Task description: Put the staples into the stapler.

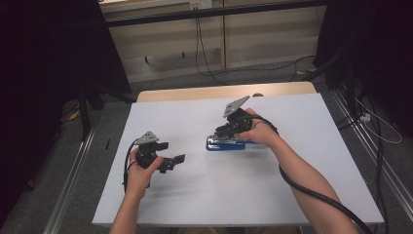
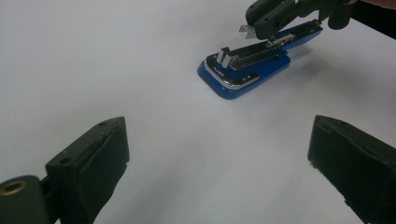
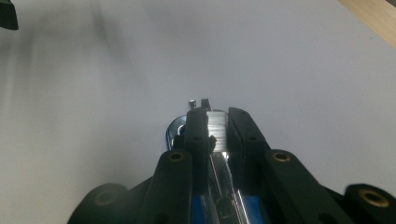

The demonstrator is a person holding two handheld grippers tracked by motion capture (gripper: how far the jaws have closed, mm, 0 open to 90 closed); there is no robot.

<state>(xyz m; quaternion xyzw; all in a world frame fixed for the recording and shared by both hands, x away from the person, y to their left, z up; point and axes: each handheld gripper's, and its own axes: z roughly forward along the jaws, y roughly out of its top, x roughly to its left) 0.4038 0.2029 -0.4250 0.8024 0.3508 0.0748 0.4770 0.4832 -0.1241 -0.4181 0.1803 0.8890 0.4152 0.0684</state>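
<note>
Soft overhead light falls evenly on the white tabletop while the room's edges sink into darkness, faint blurred shadows trail beneath the arms, the high view is slightly grainy, and the right hand-held gripper looms dark and unfocused, with glare on metal between its jaws.

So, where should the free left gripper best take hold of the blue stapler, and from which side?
Probably the blue stapler's low base at its rounded front end, from the left gripper's side. It lies flat with that end free, while the right gripper holds a strip of staples over the open rail.
</note>
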